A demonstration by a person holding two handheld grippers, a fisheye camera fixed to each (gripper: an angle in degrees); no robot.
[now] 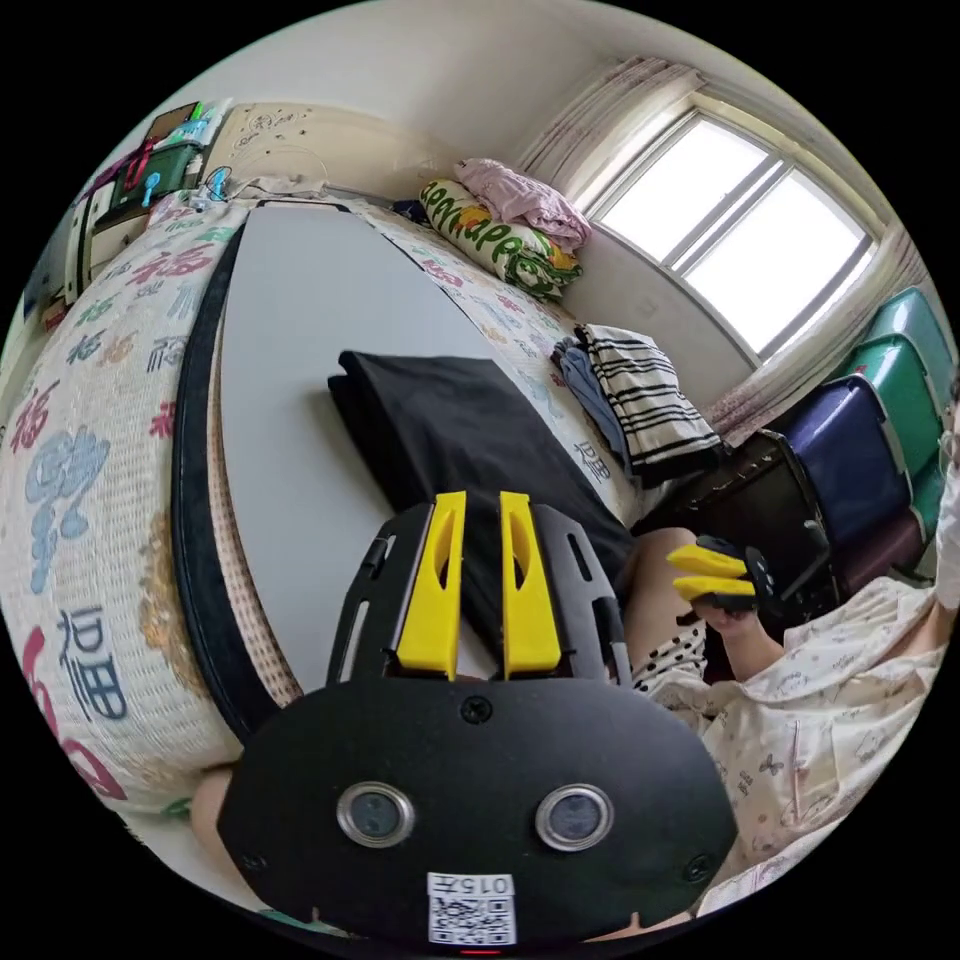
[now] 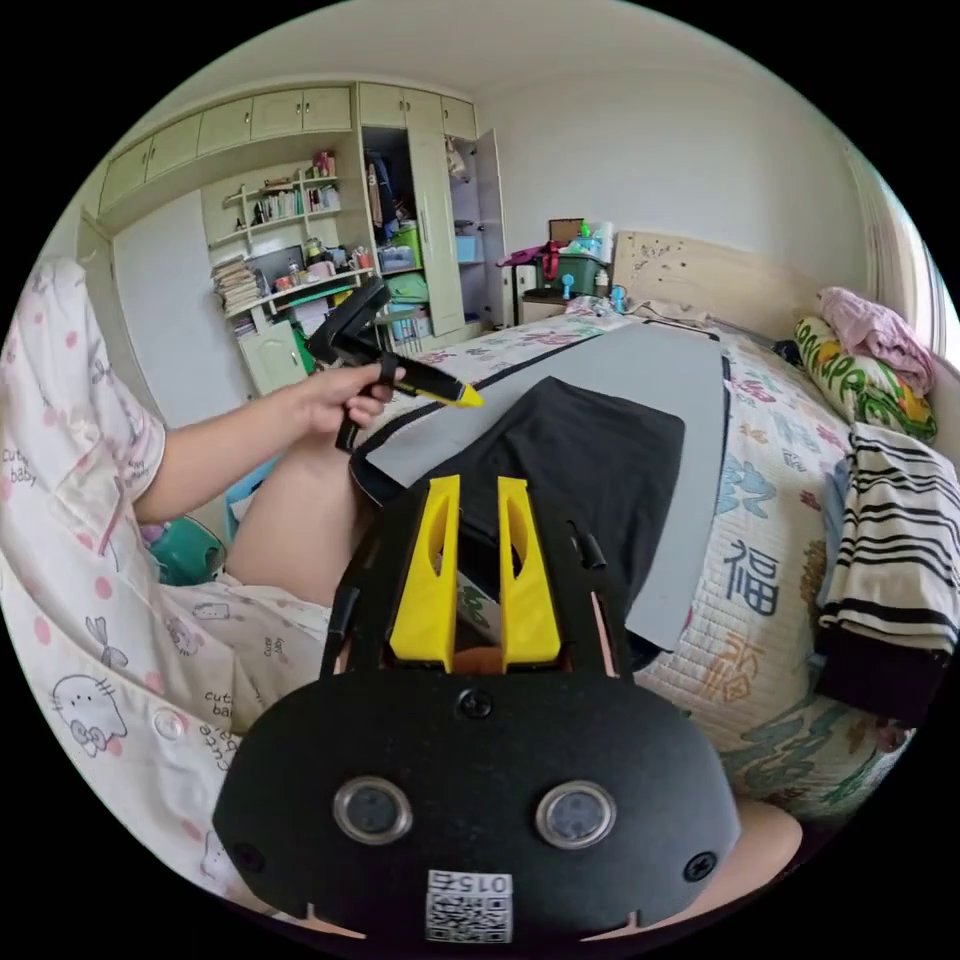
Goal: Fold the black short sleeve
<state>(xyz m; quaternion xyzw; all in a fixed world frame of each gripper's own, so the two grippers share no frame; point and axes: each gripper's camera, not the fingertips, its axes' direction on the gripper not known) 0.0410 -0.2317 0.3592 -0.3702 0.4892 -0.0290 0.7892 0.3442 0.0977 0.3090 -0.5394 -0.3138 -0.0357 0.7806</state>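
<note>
One bed (image 1: 80, 420), covered by a patterned quilt with printed characters. One grey board (image 1: 300, 330) lies flat on the quilt, edged in black.

One black short sleeve (image 1: 450, 430), folded into a rectangle, lies on the grey board towards the person's end of it; in the right gripper view it (image 2: 590, 460) sits just beyond the yellow jaws.

Two tongs:
- Left tongs (image 1: 480, 500): two yellow jaws side by side with a narrow gap, nothing between them, held above the near end of the shirt. In the right gripper view the same tongs (image 2: 455, 392) are gripped in one hand (image 2: 335, 395) over the board's corner, their jaws pressed together, touching no cloth.
- Right tongs (image 2: 477, 485): two yellow jaws with a narrow gap, empty, above the near edge of the shirt. In the left gripper view they (image 1: 708, 575) are held in one hand (image 1: 735, 620) off the bedside, jaws nearly together.

One stack of folded clothes (image 1: 640, 395) on the quilt beside the board, a striped piece on top. One rolled green-patterned bundle (image 1: 490, 240) with one pink cloth (image 1: 525, 200) over it, at the headboard end.

One window (image 1: 740, 250), bright, with a curtain beside it. Three suitcases (image 1: 850, 450) standing near the window.
</note>
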